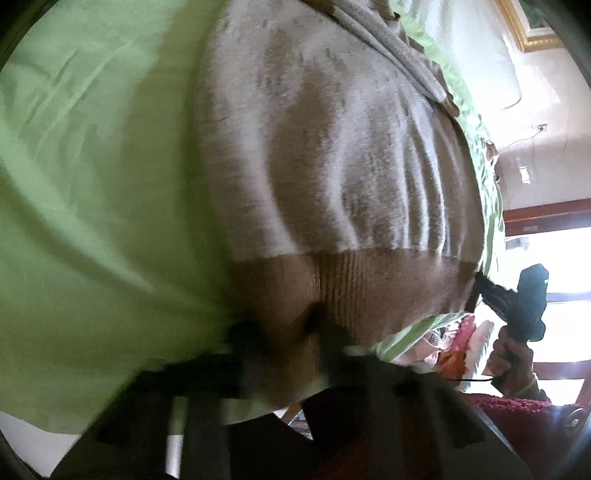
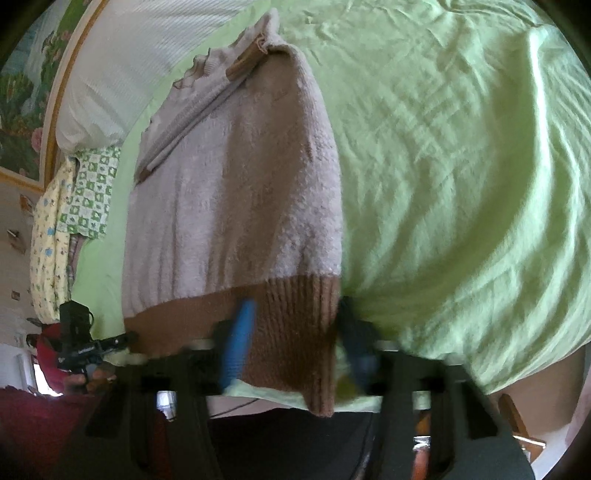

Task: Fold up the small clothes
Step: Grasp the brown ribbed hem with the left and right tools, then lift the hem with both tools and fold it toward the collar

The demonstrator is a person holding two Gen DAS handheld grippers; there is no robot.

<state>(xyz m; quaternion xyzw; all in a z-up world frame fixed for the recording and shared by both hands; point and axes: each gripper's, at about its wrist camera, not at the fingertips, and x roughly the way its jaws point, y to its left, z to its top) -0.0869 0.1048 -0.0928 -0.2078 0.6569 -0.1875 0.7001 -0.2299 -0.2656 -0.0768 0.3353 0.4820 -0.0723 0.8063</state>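
Light green bedsheet (image 2: 461, 155) spread wide, creased, covers most of both views. White ribbed pillow (image 2: 140, 55) lies at far edge of sheet. Green-and-white checked cloth (image 2: 92, 192) sits just below pillow, yellow patterned cloth (image 2: 48, 236) beside it. Gold-framed floral painting (image 2: 26, 96) hangs on wall behind pillow; frame corner (image 1: 524, 26) shows in left wrist view. Dark wooden beam (image 1: 546, 214) runs along wall near bright window area. Pink and orange fabrics (image 1: 458, 343) bunched past sheet edge. Dark red knitted cloth (image 1: 524, 417) lies low in frame.
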